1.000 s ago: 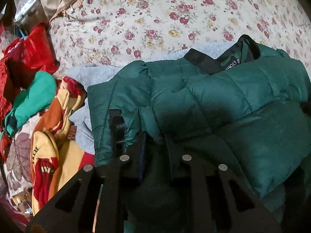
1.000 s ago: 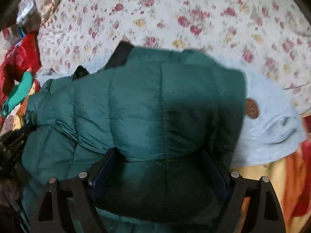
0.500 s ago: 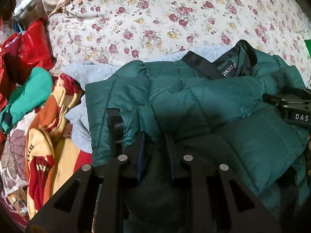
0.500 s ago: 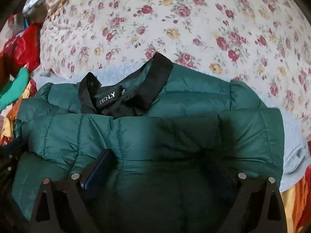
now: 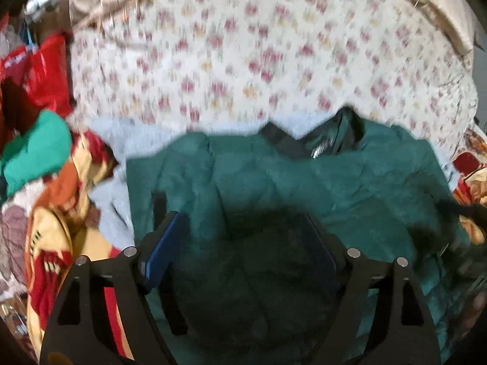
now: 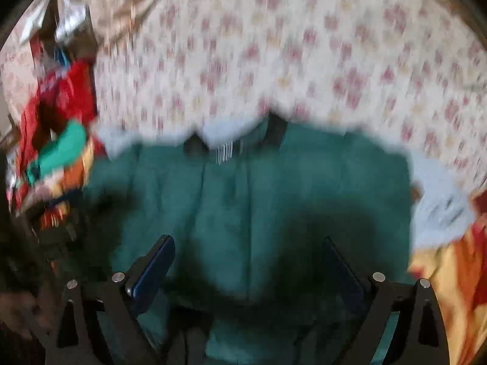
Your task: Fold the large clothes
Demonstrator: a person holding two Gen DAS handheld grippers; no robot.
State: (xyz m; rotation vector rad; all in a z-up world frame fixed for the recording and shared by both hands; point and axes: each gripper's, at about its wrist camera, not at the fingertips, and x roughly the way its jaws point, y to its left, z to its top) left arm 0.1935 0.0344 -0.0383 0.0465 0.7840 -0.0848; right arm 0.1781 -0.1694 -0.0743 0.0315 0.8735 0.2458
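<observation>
A dark green puffy jacket [image 5: 350, 182] lies folded on a bed with a flowered sheet [image 5: 243, 54]. Both views are blurry.

In the left wrist view the jacket fills the middle and lower part of the frame. Its black collar [image 5: 283, 143] sits at the top edge of the jacket, a little right of the middle. The left gripper [image 5: 240, 237] comes up from the bottom of the frame. Its jaws are opening, and the blue pads [image 5: 164, 249] stand apart on each side of a dark, shadowed part of the jacket. The pads do not pinch the jacket.

In the right wrist view the jacket [image 6: 258, 188] also fills the middle of the frame, right in front of the right gripper [image 6: 246, 258]. Its jaws stand wide apart over the jacket, with nothing squeezed between them.

A light grey cloth [image 6: 438, 200] peeks out from under the jacket at the right of that view. A yellow and red blanket [image 5: 51, 243] lies at the lower left of the left wrist view, with a bright green cloth [image 5: 36, 149] and a red bag [image 5: 45, 73] above it.
</observation>
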